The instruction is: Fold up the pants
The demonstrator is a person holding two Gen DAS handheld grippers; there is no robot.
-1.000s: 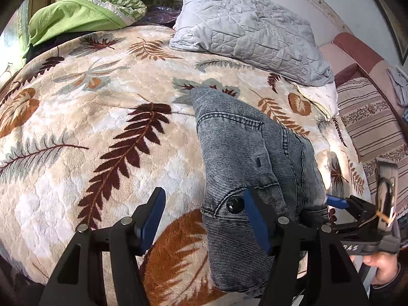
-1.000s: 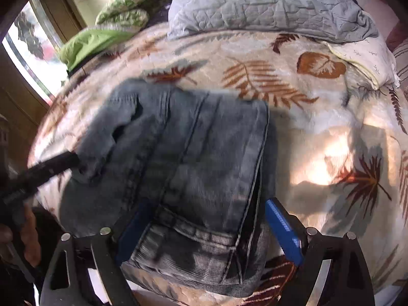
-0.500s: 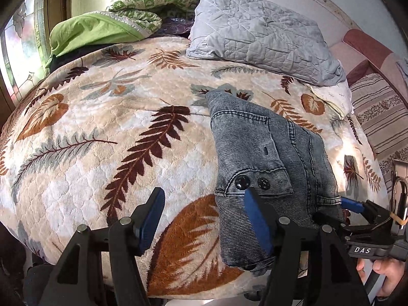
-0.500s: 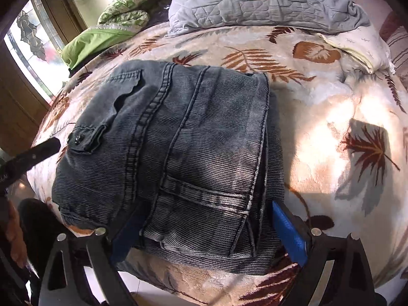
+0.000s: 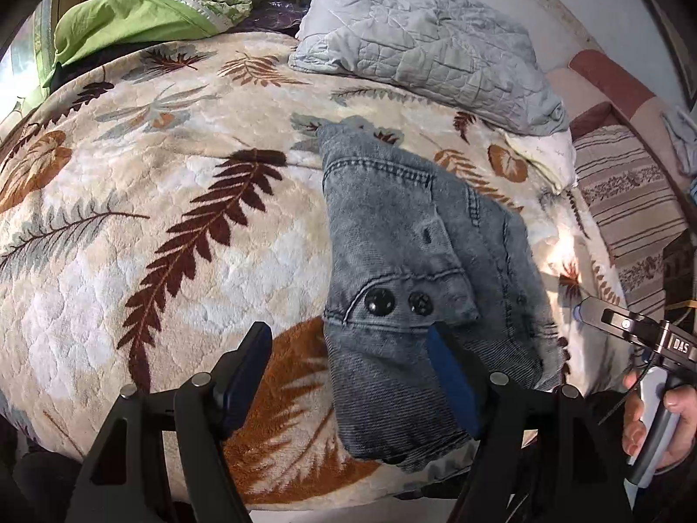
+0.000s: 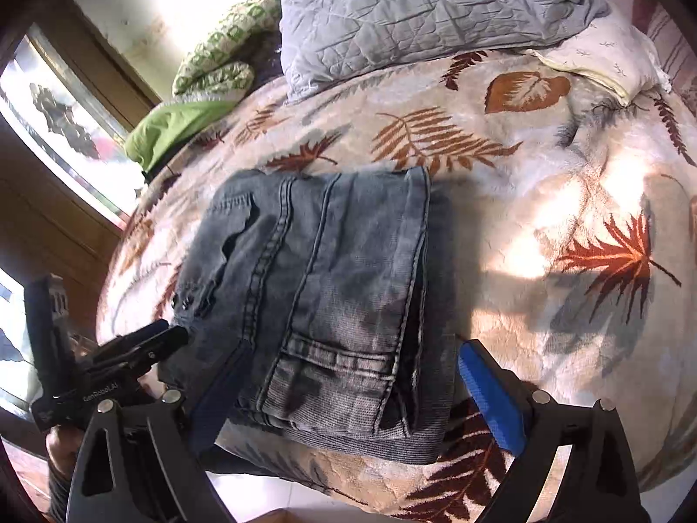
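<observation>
Grey-blue denim pants (image 5: 405, 261) lie folded in a compact stack on the leaf-patterned blanket (image 5: 152, 218), near the bed's front edge. In the right wrist view the pants (image 6: 331, 287) show a back pocket and stacked layers. My left gripper (image 5: 348, 375) is open, its right finger resting over the near left corner of the stack by two black buttons (image 5: 379, 303). My right gripper (image 6: 348, 392) is open, its fingers on either side of the stack's near edge. Each gripper shows in the other's view: the right one (image 5: 627, 331) and the left one (image 6: 130, 348).
A grey quilted pillow (image 5: 427, 43) and green bedding (image 5: 139, 17) lie at the head of the bed. A striped cushion (image 5: 631, 209) is at the right. A window (image 6: 52, 122) is to the left. The bed's front edge (image 6: 348, 492) drops to the floor.
Both grippers have pulled back a little from the folded pants toward the bed's front edge. The stack has settled flat and stays where it lay.
</observation>
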